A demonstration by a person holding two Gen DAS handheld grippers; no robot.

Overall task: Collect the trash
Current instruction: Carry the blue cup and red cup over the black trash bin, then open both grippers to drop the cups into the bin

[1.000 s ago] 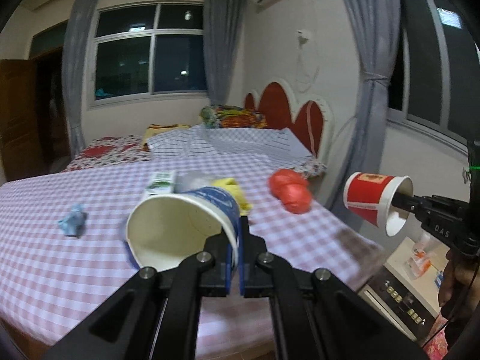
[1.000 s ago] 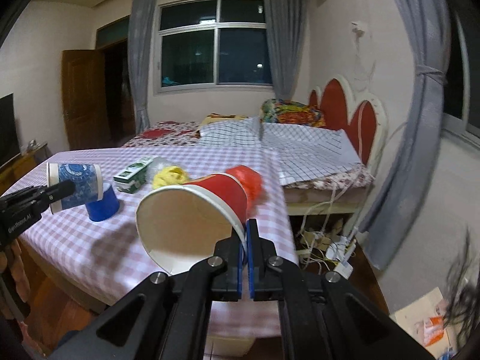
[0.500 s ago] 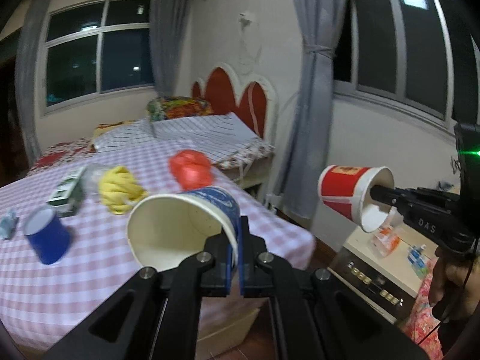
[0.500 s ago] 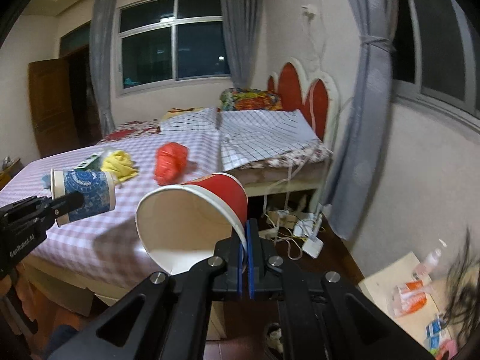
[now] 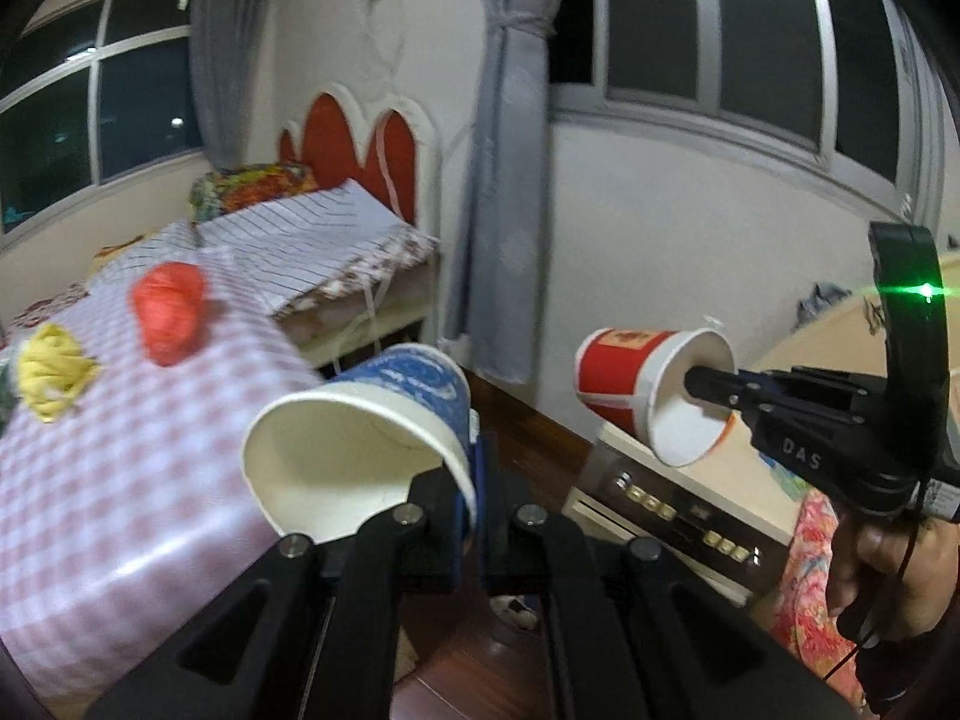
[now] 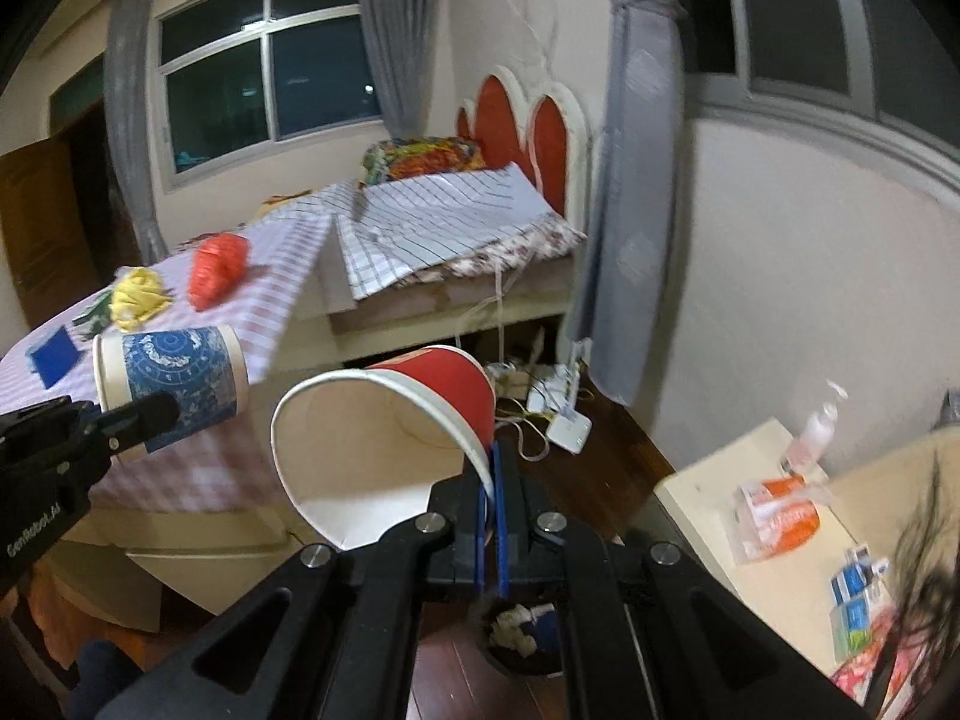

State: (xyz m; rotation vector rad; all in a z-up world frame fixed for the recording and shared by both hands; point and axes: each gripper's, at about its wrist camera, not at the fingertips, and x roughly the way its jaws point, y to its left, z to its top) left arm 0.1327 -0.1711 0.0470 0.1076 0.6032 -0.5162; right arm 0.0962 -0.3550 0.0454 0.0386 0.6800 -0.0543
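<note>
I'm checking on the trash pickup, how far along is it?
Done: the bin on the floor already holds some scraps. In hand: the left gripper pinches the blue cup and the right gripper the red cup. Left: the red wad, yellow wad and small blue cup on the bed.

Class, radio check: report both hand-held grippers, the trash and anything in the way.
Left hand-held gripper shut on blue cup. Right hand-held gripper shut on red cup. Bin below, partly hidden. Nothing blocking.

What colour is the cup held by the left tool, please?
Blue with a white pattern, clearest in the right wrist view.
</note>
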